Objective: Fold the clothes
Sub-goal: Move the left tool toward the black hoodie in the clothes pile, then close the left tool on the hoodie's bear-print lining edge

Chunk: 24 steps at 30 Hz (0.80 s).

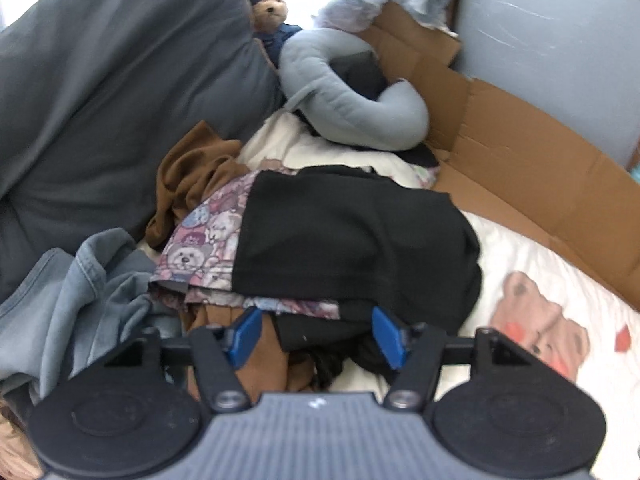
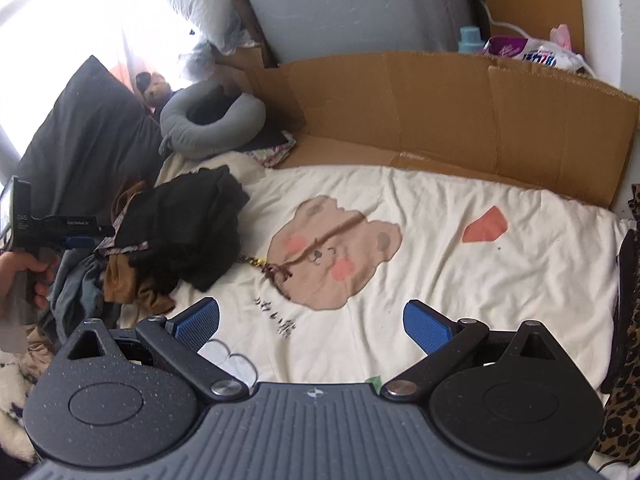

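A heap of clothes lies on the bed: a black garment (image 1: 352, 236) on top, a bear-patterned piece (image 1: 200, 248) under it, a brown one (image 1: 192, 176) behind and blue denim (image 1: 80, 292) at the left. My left gripper (image 1: 316, 336) is open at the heap's near edge, with dark and brown cloth lying loose between its blue pads. In the right wrist view the same heap (image 2: 180, 220) sits at the left, with the left gripper (image 2: 96, 240) held against it by a hand (image 2: 24, 276). My right gripper (image 2: 312, 324) hangs open over the cream blanket (image 2: 480, 300), holding nothing.
A big dark grey pillow (image 1: 120, 80), a grey neck pillow (image 1: 340, 80) and a teddy bear (image 1: 272, 8) lie behind the heap. Flattened cardboard (image 2: 440, 112) lines the wall side. Leopard-print cloth (image 2: 624, 360) hangs at the right edge. A bear print (image 2: 332, 252) marks the blanket's middle.
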{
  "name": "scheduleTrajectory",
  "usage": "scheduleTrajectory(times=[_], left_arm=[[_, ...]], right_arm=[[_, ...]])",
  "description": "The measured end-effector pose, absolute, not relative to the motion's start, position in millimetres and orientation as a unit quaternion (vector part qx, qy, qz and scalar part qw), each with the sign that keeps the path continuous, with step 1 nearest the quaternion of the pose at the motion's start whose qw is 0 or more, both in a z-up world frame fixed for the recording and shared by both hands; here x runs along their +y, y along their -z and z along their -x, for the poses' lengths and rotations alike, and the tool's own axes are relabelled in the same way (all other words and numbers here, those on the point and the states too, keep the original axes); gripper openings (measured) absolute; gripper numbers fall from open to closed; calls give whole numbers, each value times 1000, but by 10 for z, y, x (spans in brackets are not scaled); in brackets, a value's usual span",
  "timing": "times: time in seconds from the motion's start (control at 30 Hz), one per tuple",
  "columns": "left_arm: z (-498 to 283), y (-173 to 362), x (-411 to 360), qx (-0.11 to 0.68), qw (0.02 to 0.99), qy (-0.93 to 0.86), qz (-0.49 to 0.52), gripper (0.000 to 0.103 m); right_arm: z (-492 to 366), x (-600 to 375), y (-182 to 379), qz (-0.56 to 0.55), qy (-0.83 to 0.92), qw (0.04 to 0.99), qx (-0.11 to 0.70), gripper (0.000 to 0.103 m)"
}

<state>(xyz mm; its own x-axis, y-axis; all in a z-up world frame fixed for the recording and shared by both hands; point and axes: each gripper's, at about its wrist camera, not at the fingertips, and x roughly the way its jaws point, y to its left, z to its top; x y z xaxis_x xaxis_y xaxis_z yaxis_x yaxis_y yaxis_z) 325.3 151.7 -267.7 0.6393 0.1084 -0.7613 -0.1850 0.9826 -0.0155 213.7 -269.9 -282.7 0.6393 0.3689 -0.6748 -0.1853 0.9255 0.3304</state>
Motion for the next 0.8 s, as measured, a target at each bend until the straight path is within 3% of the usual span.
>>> scheduleTrajectory(times=[0.8], left_arm=[[-3584, 3420, 2019, 372, 912, -113, 128, 73]], right_arm=[[-2073, -2511, 3373, -70, -148, 874, 457, 101]])
